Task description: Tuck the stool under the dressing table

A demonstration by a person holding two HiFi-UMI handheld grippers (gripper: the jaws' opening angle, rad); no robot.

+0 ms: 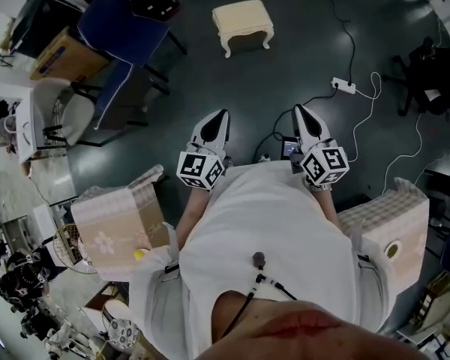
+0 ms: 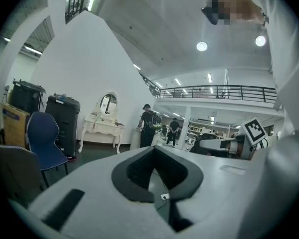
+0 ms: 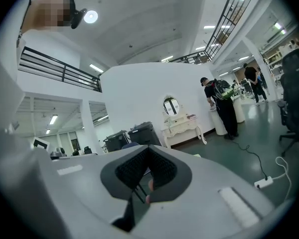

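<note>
A cream stool (image 1: 243, 22) with curved legs stands on the dark floor, far ahead of both grippers. The white dressing table (image 2: 102, 126) with an oval mirror stands against the far white wall; the right gripper view shows the dressing table (image 3: 182, 128) too. My left gripper (image 1: 223, 115) and right gripper (image 1: 299, 112) are held side by side in front of the person's body, pointing toward the stool. Both are shut and hold nothing. The black pads (image 2: 139, 171) of the left gripper and the pads (image 3: 162, 171) of the right one meet.
A blue chair (image 1: 120, 28) stands left of the stool. A white power strip (image 1: 343, 86) and its cables lie on the floor to the right. Checkered boxes (image 1: 120, 220) (image 1: 394, 231) flank the person. Black bins (image 2: 62, 118) stand beside the dressing table, and people (image 2: 148, 128) stand near it.
</note>
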